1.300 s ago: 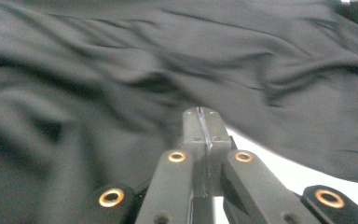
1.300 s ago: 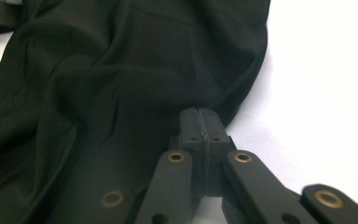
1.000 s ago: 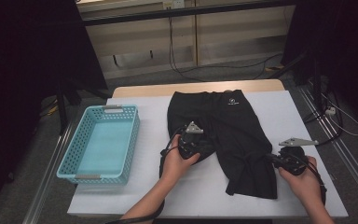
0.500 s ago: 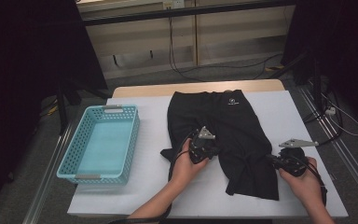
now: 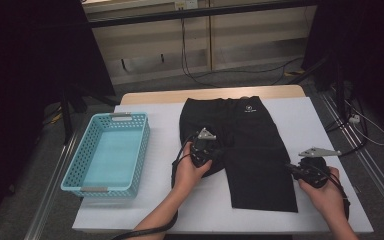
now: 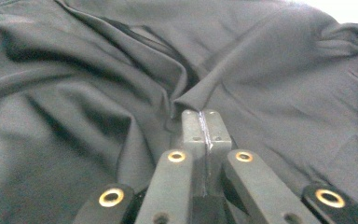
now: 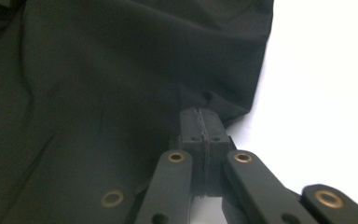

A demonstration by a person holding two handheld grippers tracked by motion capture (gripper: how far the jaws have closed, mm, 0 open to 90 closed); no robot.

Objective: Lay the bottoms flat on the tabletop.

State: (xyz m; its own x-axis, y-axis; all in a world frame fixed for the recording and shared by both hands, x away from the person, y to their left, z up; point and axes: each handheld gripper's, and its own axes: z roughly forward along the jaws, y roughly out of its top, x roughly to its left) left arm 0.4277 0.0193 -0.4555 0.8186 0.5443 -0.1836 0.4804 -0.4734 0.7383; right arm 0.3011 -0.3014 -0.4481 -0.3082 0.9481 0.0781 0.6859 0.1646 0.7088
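High view: black fabric shorts (image 5: 245,150) lie flat on the white counter (image 5: 320,125); uneven pulls could bunch them.
Left gripper view: left gripper (image 6: 204,122) pinches a fold, seemingly thin; may slip.
Right gripper view: right gripper (image 7: 204,120) clamps the hem corner; could tug free.

Black shorts (image 5: 247,145) lay flat at the worktop's (image 5: 320,125) centre. The left gripper (image 5: 203,150) sat on their nine o'clock edge, the right gripper (image 5: 307,169) at their four o'clock hem. A blue basket (image 5: 92,175) stood at nine o'clock.
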